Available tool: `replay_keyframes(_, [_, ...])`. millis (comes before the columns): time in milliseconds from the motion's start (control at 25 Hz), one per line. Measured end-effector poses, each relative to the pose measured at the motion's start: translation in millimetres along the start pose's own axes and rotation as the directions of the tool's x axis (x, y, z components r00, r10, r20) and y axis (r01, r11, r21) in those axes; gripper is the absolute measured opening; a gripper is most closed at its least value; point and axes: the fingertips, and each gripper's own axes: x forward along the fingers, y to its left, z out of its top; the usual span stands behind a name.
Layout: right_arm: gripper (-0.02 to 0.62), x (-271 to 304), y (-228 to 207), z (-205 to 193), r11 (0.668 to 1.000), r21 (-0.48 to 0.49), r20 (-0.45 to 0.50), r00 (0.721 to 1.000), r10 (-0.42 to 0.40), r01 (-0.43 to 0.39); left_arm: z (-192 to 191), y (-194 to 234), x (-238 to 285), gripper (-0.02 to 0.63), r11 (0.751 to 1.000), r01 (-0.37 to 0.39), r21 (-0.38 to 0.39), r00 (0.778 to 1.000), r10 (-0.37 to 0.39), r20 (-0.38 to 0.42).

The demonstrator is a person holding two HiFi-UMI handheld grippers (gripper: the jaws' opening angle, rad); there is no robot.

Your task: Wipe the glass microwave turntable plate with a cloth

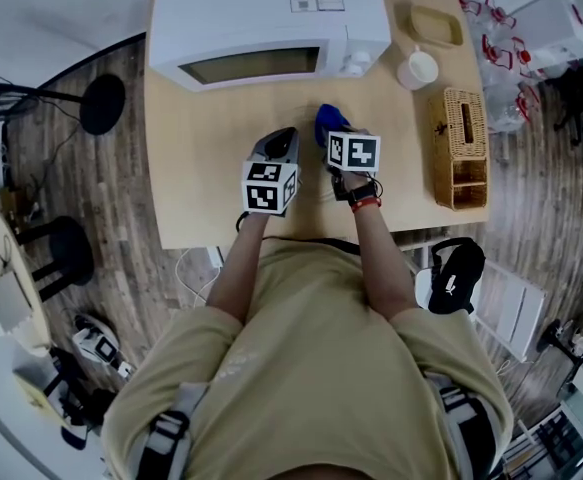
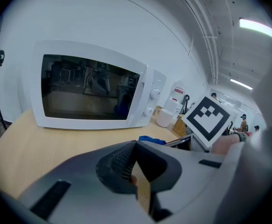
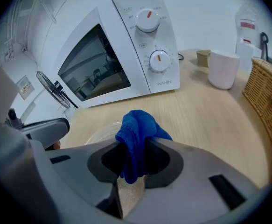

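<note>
The clear glass turntable plate (image 3: 101, 133) lies on the wooden table (image 1: 201, 168) in front of the microwave (image 1: 261, 18); only its faint rim shows. My right gripper (image 3: 135, 148) is shut on a bunched blue cloth (image 3: 136, 134), which hangs over the plate's near edge. In the head view the cloth (image 1: 329, 120) pokes out ahead of the right gripper (image 1: 335, 133). Just to its left, my left gripper (image 1: 283, 136) has its jaws together at the plate's left rim. In the left gripper view that gripper (image 2: 133, 146) has its tips meeting, with the glass between them hardly visible.
The white microwave (image 3: 122, 55) stands shut at the back of the table. A white mug (image 1: 418, 68) and a wicker holder (image 1: 461, 148) sit at the right, with a shallow tray (image 1: 436, 25) behind them. Stools and cables surround the table on the floor.
</note>
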Motion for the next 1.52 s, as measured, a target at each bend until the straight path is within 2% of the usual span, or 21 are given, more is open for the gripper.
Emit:
replay_keyframes(280, [0.097,-5,-8,-3,1.0,0.023,0.008,1.0,-0.012,0.012,-1,-5,-2,0.012,1.0,0.01,0.009,1.0,-0.01,-0.004])
replay_keyframes(560, [0.097,-5,-7,-2,0.999,0.04,0.006,1.0,-0.019,0.019,0,9,-13,0.012,1.0,-0.017,-0.006,1.0,0.017,0.013])
replay_keyframes(680, [0.095,-6,1,1,0.999,0.001,0.01,0.999,-0.036,0.036,-3,20,-20,0.012,0.999,-0.042,-0.022,0.999,0.042,0.019])
replay_keyframes(880, [0.097,-3,37,6,0.999,-0.01,0.013,0.999,0.05,-0.05,-7,38,-32,0.012,0.995,-0.083,-0.051,0.996,0.085,0.028])
replay_keyframes(1000, [0.097,0,63,9,0.992,0.017,0.011,0.992,0.129,-0.129,-8,52,-40,0.012,0.991,-0.113,-0.065,0.993,0.116,0.037])
replay_keyframes(1120, [0.095,4,90,8,0.983,-0.001,-0.003,0.983,0.181,-0.181,-10,68,-52,0.012,0.986,-0.147,-0.082,0.988,0.151,0.044])
replay_keyframes(1520, [0.095,26,149,-11,0.959,-0.083,-0.094,0.96,0.264,-0.271,-21,104,-78,0.012,0.965,-0.226,-0.131,0.971,0.234,0.044])
